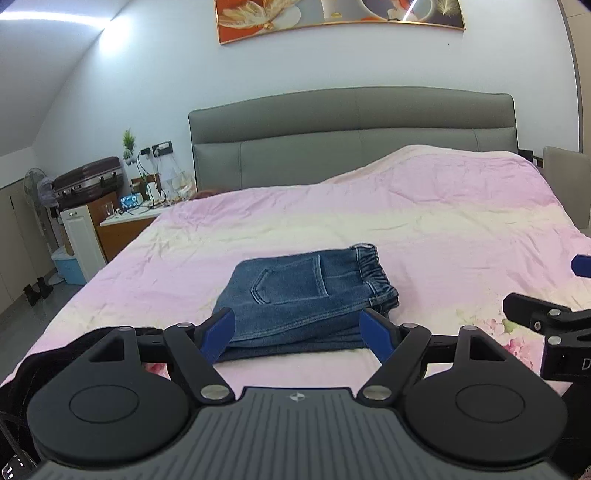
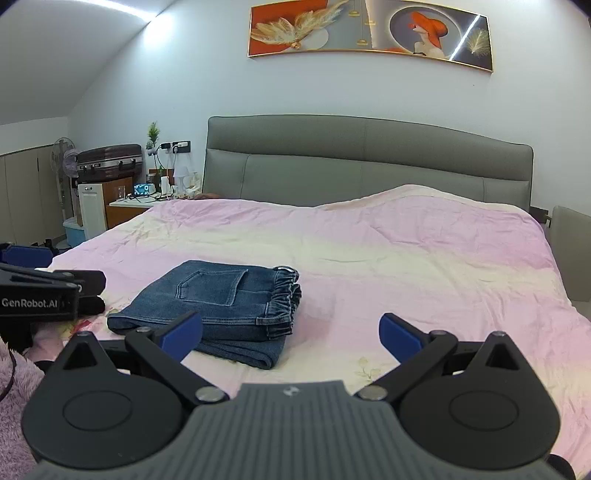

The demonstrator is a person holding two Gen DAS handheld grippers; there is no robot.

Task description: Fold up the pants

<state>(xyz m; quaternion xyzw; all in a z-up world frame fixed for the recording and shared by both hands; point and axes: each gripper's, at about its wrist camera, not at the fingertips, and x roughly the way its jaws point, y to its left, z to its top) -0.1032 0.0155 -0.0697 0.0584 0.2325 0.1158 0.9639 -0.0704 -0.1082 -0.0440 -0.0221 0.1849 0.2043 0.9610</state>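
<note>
Nearest the cameras, the left gripper [image 1: 297,334] and the right gripper [image 2: 291,334] both hang with jaws spread wide, holding nothing. Just beyond them the blue jeans [image 1: 306,299] lie as a compact folded stack on the pink bedspread [image 1: 424,221], back pocket up, elastic waistband to the right. Folding looks essentially finished; any next move would only be squaring the lower layers' edges. Farther off stands the grey headboard [image 2: 365,162].

- A grey padded headboard [image 2: 365,158] stands against a pale wall.
- A wide framed picture [image 2: 369,33] (orange and grey, with feathers) hangs at upper centre.
- At left sit a cluttered nightstand [image 2: 129,203], a suitcase [image 2: 109,162] and a standing fan [image 2: 64,158].
</note>
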